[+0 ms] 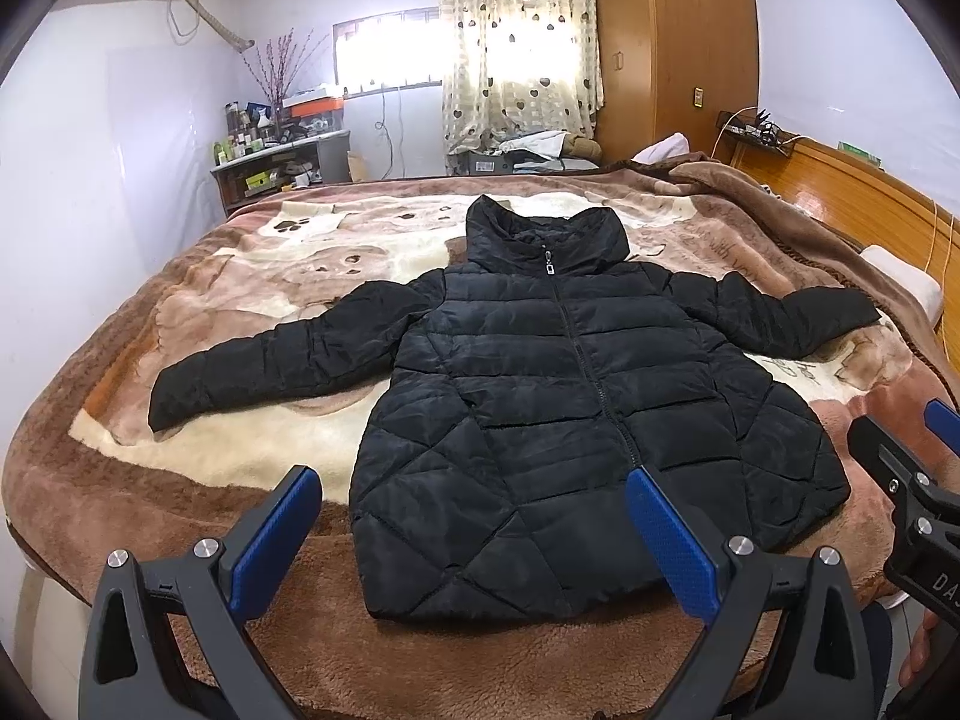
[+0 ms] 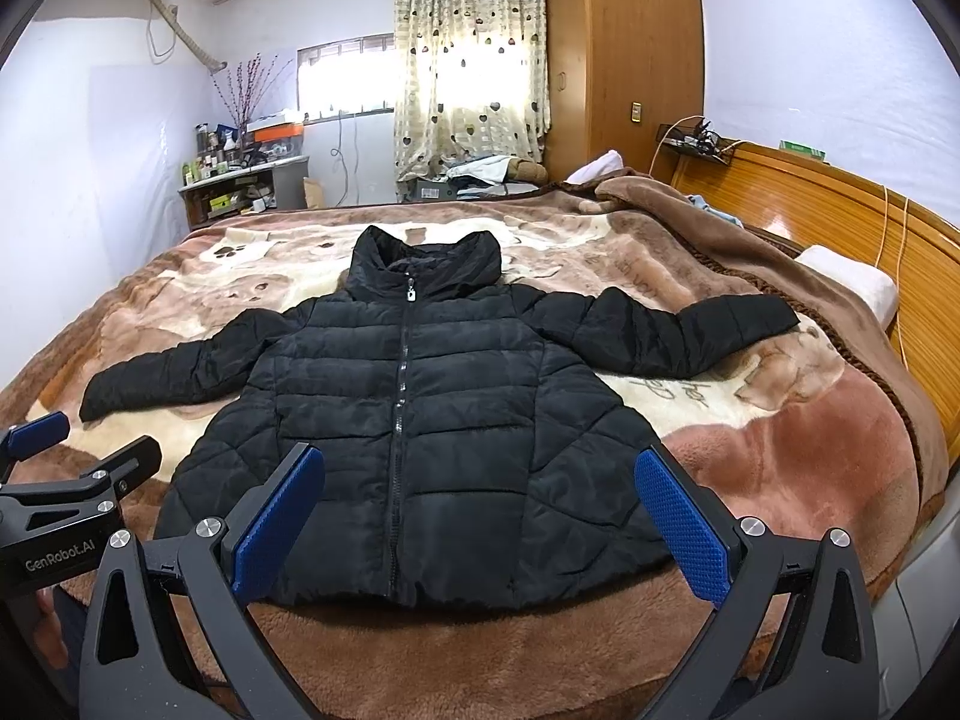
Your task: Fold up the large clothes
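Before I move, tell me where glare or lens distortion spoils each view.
Left wrist view: the window behind the curtain is blown out, the bed edge bows, corners go dark. Right wrist view: same glare at the window, headboard curves; the black jacket stays sharp but its folds read dim.

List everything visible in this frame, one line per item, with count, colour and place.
puffer jacket: 1, black, zipped, flat on the bed, sleeves spread
blanket: 1, brown and cream, covering the bed
headboard: 1, orange wood, right of the bed
pillow: 1, white, by the headboard
wardrobe: 1, wooden, far corner
curtain: 1, cream, heart print, over the window
shelf: 1, cluttered, far left wall
left gripper: black, blue pads, open, above the hem
right gripper: same, open
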